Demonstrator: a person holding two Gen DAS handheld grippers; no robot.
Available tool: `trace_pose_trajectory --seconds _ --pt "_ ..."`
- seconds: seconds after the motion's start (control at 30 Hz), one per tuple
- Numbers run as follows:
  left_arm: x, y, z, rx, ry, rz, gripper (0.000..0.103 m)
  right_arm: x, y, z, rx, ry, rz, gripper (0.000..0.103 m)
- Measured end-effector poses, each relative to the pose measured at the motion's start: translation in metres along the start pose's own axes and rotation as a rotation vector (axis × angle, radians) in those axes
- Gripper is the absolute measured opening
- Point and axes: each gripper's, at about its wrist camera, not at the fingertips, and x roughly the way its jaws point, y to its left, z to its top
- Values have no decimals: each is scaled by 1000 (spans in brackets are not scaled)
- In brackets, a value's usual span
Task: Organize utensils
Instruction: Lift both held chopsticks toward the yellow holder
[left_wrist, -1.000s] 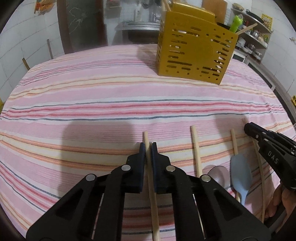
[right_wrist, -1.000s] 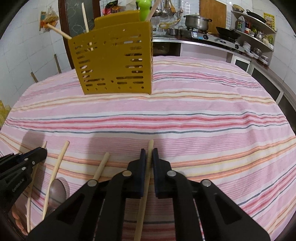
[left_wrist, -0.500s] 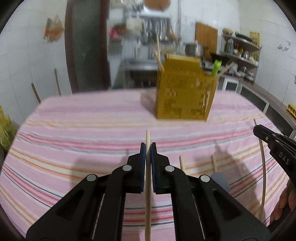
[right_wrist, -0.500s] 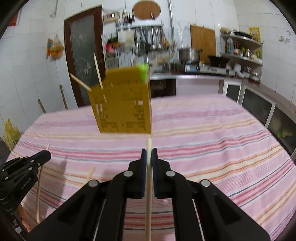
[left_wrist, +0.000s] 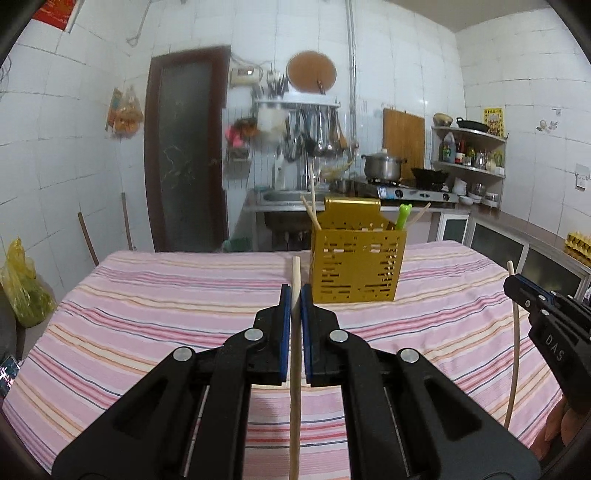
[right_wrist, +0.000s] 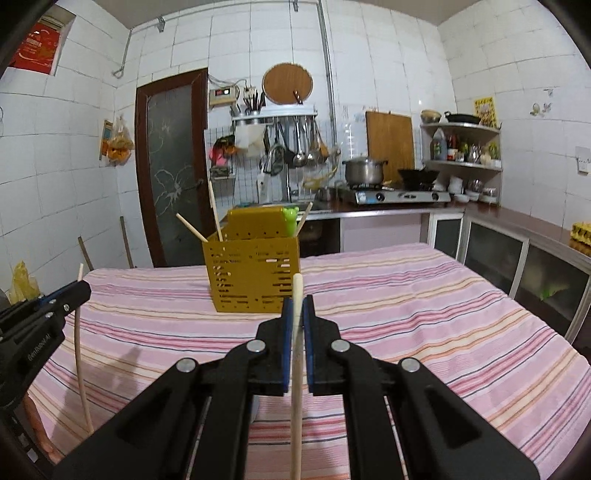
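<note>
Each claw pinches one wooden chopstick: left claw (left_wrist: 295, 291), right claw (right_wrist: 298, 304), both raised over the striped desk (left_wrist: 147, 306). Transport step; next, tip each chopstick down into the yellow utensil holder (left_wrist: 357, 264) ahead.

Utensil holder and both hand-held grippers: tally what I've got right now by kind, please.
Yellow utensil holder: 1
Wooden sticks standing in it: 3
Green-handled utensil in it: 1
Wooden-handled utensil shut in the left hand-held gripper, stick at: 1
Wooden-handled utensil shut in the right hand-held gripper, stick at: 1
Total: 7
</note>
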Motion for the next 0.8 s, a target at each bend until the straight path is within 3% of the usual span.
trace_pose_trajectory --seconds 0.3,0.8 --pt "-13 1 5 -9 -42 -9 4 -15 1 8 -7 -54 -4 6" --pt "-8 -8 32 5 -89 -20 4 -1 1 34 -22 -80 11 6"
